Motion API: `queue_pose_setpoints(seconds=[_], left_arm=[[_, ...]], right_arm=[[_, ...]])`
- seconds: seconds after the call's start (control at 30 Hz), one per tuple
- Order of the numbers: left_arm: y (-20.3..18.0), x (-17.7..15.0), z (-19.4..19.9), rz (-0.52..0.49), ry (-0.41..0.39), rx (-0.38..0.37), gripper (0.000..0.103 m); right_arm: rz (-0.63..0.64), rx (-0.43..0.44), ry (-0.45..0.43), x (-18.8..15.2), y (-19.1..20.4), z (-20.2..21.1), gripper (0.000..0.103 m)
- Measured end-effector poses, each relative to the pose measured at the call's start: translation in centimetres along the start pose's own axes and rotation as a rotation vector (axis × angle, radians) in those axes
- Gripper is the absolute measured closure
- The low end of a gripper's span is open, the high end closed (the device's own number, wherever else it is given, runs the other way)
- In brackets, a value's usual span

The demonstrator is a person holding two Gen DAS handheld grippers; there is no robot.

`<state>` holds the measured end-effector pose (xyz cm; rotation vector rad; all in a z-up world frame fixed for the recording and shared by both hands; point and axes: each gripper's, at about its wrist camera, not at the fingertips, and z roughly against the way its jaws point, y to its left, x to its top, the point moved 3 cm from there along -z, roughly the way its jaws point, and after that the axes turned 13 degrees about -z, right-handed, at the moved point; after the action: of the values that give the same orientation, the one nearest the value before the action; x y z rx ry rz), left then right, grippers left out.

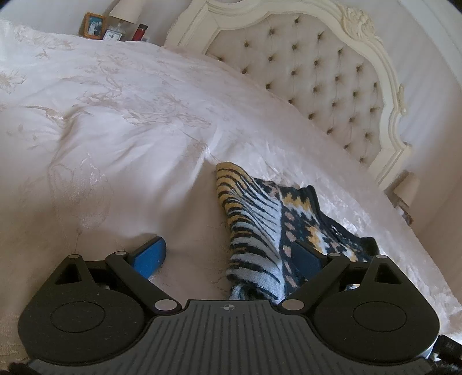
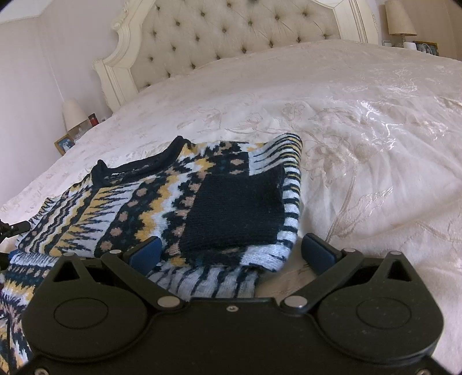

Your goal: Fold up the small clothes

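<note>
1. One wide bed (image 2: 361, 121) fills both views, covered in a cream spread with a pale embroidered flower pattern; a creased bulge of the spread crosses the middle of the left wrist view.
2. A tufted, buttoned headboard (image 2: 231, 28) in a carved cream frame runs along the top of the right wrist view and curves down the upper right of the left wrist view (image 1: 317, 75).
3. The patterned knit sweater (image 2: 179, 202), in navy, pale blue, yellow and tan, lies on the bed in the lower left and centre of the right wrist view. Its navy collar points toward the upper left, and a navy sleeve end is laid across the body at centre. In the left wrist view (image 1: 254, 230) it is bunched at lower centre right, part of it raised off the spread.
4. The right claw (image 2: 231, 253) sits at the bottom of its view with its blue pads spread wide; the left pad rests against the sweater's near edge, the right pad is over bare spread, and nothing is pinched.
5. The left claw (image 1: 228, 259) is likewise wide apart at the bottom of its view. Sweater fabric hangs between the pads and lies against the right one, but is not clamped.
6. A lamp (image 1: 127, 11), a framed photo (image 1: 93, 26), a small clock (image 1: 112, 35) and a red item stand at the upper left of the left wrist view.
</note>
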<state>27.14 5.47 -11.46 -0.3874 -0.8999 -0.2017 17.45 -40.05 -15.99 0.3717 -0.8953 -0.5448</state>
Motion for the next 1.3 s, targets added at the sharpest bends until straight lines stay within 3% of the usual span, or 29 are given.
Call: queue_pose_setpoints(seconds=[0.1,0.23,0.37,0.5,0.77,1.03,1.2,1.3], left_arm=[[-0.1,0.3,0.3,-0.006,0.026,-0.019,0.009],[0.2,0.4,1.9,-0.024,0.125,-0.081,0.009],[0.7,-0.7,4.6,-0.023,0.185,-0.115,0.009],[0.7,-1.7,7.8,-0.012,0.236,-0.132,0.008],[-1.7,-5.0,13.1,-0.176,0.406,-0.138,0.008],[-3.7,-7.4,16.7,-0.197,0.489,-0.152,0.008],[-4.9,-9.0,18.4,-0.190,0.544,-0.184,0.008],[-5.9,-10.0,19.3,-0.210,0.578,-0.199,0.008]], right_arm=[[-0.002,0.004,0.004,0.0,0.0,0.1,0.001],[-0.016,-0.001,0.031,0.0,-0.2,1.3,0.001],[0.027,-0.037,0.071,-1.4,-0.1,3.8,0.001],[-0.015,-0.066,0.105,-2.5,-0.1,6.9,0.001],[-0.120,-0.126,0.341,-6.0,0.9,12.6,0.001],[-0.130,-0.054,0.439,-10.3,2.3,17.6,0.001],[-0.288,-0.001,0.514,-11.8,1.4,19.4,0.001],[-0.298,0.027,0.529,-12.5,1.7,20.2,0.001]])
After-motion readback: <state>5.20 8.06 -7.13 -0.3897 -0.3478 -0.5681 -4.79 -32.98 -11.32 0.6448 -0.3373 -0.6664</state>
